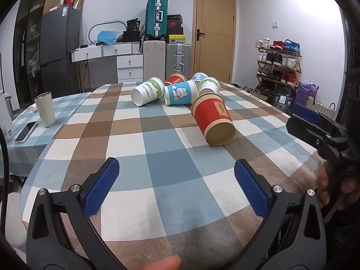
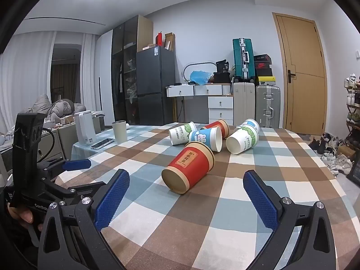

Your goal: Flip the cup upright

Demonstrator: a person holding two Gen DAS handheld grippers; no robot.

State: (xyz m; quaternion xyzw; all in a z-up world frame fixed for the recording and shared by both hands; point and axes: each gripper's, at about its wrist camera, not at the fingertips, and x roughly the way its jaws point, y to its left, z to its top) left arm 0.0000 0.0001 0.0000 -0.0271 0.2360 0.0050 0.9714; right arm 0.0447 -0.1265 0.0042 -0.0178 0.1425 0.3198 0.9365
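Nearest cup (image 2: pixel 188 166): I see it lying on its side on the table (image 2: pixel 225 236), base toward me, ahead of both grippers.
Other cups (image 2: pixel 213 135): clustered on their sides behind it.
Tumbler (image 2: pixel 119 131): upright, far left.
Phone (image 2: pixel 102 143): flat before the tumbler.

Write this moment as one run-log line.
left gripper: open, empty | right gripper: open, empty | nearest red cup: on its side, untouched | cups upright: none
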